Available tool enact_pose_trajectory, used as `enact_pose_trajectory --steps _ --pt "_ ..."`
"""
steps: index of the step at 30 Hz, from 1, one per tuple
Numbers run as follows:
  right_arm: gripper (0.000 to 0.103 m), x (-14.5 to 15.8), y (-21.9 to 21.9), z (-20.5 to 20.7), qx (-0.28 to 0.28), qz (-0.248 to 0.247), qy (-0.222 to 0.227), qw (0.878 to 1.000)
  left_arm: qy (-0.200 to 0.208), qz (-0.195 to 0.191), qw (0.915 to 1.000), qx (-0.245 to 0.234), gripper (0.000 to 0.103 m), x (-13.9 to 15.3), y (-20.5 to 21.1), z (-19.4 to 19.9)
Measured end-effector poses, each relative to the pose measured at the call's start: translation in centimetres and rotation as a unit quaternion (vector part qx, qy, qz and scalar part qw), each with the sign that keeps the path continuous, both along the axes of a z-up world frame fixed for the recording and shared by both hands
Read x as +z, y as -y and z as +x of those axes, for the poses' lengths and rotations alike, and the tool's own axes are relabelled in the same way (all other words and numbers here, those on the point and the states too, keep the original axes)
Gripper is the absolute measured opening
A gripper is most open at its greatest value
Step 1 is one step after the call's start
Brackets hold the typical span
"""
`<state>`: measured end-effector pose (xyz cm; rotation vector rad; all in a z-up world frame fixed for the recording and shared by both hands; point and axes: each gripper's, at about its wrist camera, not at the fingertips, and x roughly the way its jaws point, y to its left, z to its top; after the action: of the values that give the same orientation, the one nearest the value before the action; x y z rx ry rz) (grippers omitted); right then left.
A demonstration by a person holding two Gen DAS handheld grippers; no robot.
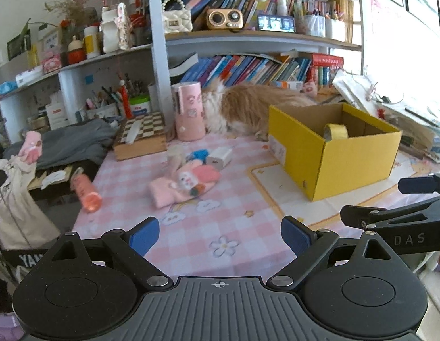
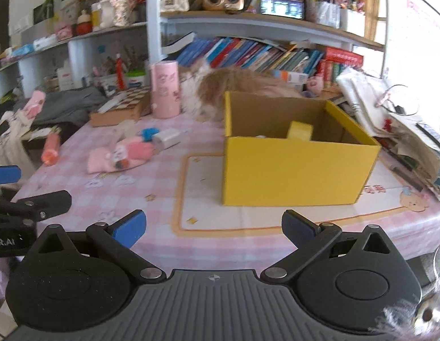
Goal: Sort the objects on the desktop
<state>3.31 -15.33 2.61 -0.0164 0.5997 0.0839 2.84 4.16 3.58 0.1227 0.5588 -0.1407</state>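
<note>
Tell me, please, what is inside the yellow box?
Inside the yellow box a roll of yellow tape stands against the inner wall. The right wrist view shows something pale beside it. The front wall hides the rest of the floor.

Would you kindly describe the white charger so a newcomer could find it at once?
Start at the yellow cardboard box on the pink checked tablecloth. Left of it lies a cluster of soft pink gloves; the white charger sits at its far edge, the only hard, boxy white item there.
</note>
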Motion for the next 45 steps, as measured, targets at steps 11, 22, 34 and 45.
enact_pose_trajectory --steps 11,22,34,45 --pt "0.102 -0.2 -3.8 0.2 0.048 -0.004 -0.017 0.999 -0.015 -0.014 0.9992 0.036 0.095 -0.3 -3.2 -0.7" --pt "0.102 0.1 -5.4 0.9 0.063 -0.009 -0.005 0.998 -0.010 -0.015 0.9983 0.055 0.095 -0.2 -4.9 -0.4" --pt "0.102 0.0 -6.8 1.4 0.077 -0.017 -0.007 0.997 -0.022 -0.022 0.9973 0.067 0.095 -0.6 -6.0 0.4" --pt "0.102 -0.5 -7.4 2.6 0.091 -0.020 -0.027 0.995 -0.061 -0.031 0.9945 0.078 0.095 -1.7 -6.6 1.8"
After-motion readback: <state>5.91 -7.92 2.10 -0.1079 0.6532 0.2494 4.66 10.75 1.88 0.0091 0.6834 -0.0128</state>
